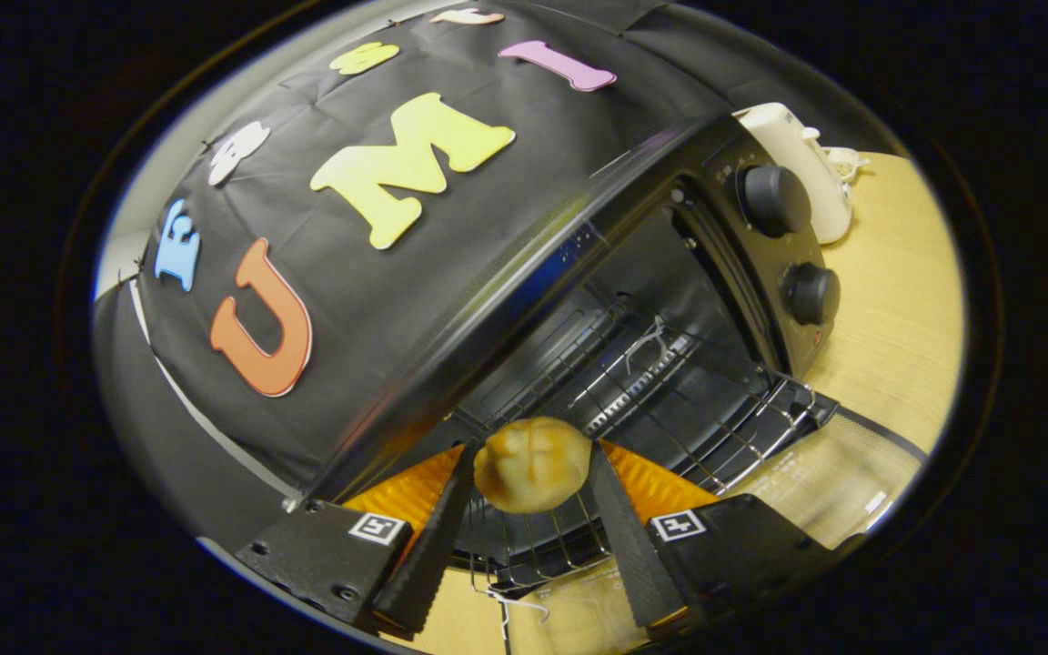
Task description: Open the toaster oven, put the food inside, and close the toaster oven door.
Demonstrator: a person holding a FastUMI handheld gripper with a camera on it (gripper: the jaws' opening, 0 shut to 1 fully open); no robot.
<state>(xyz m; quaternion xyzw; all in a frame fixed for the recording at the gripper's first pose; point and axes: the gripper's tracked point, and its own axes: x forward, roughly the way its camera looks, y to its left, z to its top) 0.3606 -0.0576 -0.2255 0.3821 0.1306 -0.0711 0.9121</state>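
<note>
A bun [531, 464] is pinched between both fingers of the nearly closed gripper [531, 478], above the wire rack [715, 428] of the open toaster oven [670, 273].

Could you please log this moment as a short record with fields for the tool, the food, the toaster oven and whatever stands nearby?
tool: tool shut on bread roll, both fingers pressing its sides
food: bread roll held above the wire rack, at the oven's mouth
oven door: glass door folded down, open
toaster oven: black toaster oven, cavity open, seen tilted
wire rack: wire rack slid partly out over the door
controls: two knobs on the front panel
nearby: white kettle beyond the oven on the wooden table
</note>
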